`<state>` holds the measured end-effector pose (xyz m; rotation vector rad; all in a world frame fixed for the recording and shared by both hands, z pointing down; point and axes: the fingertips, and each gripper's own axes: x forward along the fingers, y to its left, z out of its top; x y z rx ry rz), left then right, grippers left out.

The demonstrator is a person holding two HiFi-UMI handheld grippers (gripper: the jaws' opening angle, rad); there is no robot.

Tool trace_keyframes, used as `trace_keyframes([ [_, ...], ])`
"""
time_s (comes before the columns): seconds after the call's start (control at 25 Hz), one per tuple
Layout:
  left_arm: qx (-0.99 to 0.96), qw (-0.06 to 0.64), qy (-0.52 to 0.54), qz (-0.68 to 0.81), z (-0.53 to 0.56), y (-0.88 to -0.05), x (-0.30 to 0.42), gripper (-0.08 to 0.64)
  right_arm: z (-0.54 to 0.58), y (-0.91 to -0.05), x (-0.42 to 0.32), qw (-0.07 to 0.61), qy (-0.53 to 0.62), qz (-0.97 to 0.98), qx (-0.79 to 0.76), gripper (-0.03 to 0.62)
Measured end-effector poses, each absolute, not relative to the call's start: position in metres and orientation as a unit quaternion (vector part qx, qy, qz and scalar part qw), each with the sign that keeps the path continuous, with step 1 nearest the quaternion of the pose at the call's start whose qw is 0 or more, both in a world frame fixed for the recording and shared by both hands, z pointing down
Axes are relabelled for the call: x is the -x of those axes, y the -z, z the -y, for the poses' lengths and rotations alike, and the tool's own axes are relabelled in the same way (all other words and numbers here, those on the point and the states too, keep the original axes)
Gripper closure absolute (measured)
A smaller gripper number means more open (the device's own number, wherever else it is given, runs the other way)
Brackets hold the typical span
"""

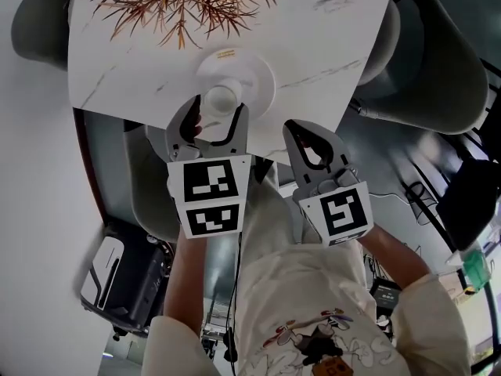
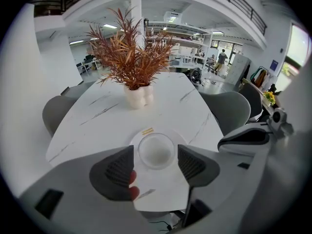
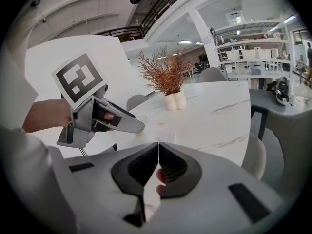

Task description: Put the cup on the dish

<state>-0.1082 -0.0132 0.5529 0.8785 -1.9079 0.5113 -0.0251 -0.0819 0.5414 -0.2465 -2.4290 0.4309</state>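
Your left gripper point(image 1: 217, 110) stands with jaws apart on either side of the cup point(image 2: 156, 151), gripping nothing, likely because the cup already sits centred on the dish point(image 1: 254, 73) near the table point(image 1: 329, 30) edge. Your right gripper point(image 3: 158, 147) hangs back, jaws together and empty, apparently unneeded.

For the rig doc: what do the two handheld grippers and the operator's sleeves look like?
Both the left gripper and right gripper are grey shells with dark ribbed pads; each carries a white cube with black square markers. No cables seen. Short cream sleeves.
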Motion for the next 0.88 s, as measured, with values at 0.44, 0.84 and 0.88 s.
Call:
trace_keyframes([
  [0.44,-0.357,0.443,-0.154,0.808,0.005,-0.506,0.1,0.291,0.085,-0.508,0.026,0.3,-0.127,0.941,0.089,0.588],
  [0.84,-0.336,0.419,-0.119,0.835,-0.006,-0.461,0.094,0.402,0.084,-0.471,0.03,0.285,-0.114,0.947,0.092,0.588],
  [0.88,-0.334,0.419,-0.116,0.836,-0.007,-0.458,0.093,0.415,0.083,-0.468,0.029,0.286,-0.115,0.947,0.092,0.588],
])
